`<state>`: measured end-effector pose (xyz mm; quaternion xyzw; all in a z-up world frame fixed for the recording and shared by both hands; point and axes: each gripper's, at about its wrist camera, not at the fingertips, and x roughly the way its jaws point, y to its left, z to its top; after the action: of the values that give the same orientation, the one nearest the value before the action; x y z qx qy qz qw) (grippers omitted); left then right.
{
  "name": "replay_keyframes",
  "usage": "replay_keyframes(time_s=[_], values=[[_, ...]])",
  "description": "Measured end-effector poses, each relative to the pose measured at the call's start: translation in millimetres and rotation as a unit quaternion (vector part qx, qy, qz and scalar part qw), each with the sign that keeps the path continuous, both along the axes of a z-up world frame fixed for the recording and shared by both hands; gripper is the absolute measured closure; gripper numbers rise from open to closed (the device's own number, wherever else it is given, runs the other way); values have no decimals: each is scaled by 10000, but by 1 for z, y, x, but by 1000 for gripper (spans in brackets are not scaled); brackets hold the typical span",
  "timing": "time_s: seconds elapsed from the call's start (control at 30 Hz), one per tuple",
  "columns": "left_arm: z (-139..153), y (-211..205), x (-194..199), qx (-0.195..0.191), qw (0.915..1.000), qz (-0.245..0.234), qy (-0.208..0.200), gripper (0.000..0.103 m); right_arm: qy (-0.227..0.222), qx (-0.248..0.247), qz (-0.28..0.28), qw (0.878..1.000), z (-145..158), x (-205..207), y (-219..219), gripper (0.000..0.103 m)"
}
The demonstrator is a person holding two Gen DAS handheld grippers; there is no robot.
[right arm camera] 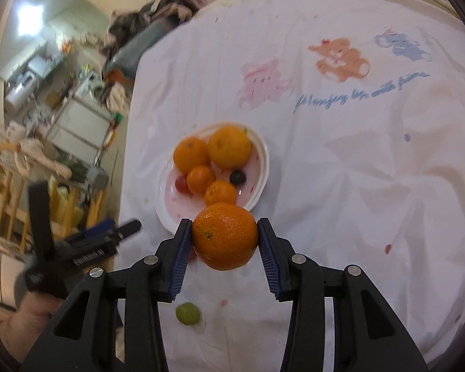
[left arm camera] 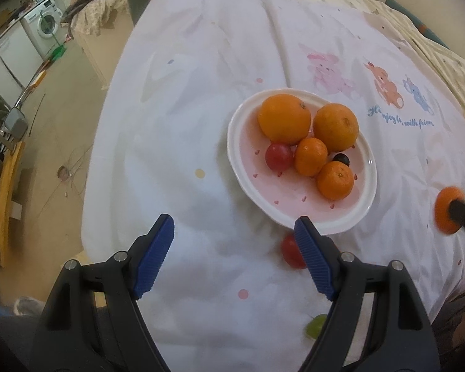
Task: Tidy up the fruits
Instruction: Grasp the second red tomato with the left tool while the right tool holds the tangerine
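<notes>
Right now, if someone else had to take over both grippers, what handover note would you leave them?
Right gripper: shut on a small orange tangerine, held above the near rim of the white oval plate with pink centre.
Left gripper: open, empty.
Done: two large oranges, two tangerines, a red cherry tomato and a dark grape sit on the plate.
Left: place the held tangerine, then the second red tomato and the green grape lying on the white printed cloth.

A washing machine (left arm camera: pixel 48 24) stands beyond the white cartoon-printed sheet (left arm camera: pixel 201 77).

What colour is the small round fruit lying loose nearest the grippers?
Green fruit, clearest in the right wrist view.
</notes>
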<state>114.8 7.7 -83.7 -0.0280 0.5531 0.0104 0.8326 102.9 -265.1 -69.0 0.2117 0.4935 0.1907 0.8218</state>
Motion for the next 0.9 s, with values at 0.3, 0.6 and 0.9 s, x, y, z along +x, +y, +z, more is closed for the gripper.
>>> replay_keyframes(time_s=[0.3, 0.6, 0.9], values=[[-22, -19, 1, -192, 9983, -414, 368, 44, 312, -74, -314, 9990, -9, 7, -17, 59], [-50, -52, 2, -457, 9917, -718, 965, 59, 368, -62, -325, 9988, -13, 10, -18, 59], [-62, -50, 10, -717, 9885, -503, 1236, 73, 424, -159, -362, 9983, -19, 12, -21, 58]])
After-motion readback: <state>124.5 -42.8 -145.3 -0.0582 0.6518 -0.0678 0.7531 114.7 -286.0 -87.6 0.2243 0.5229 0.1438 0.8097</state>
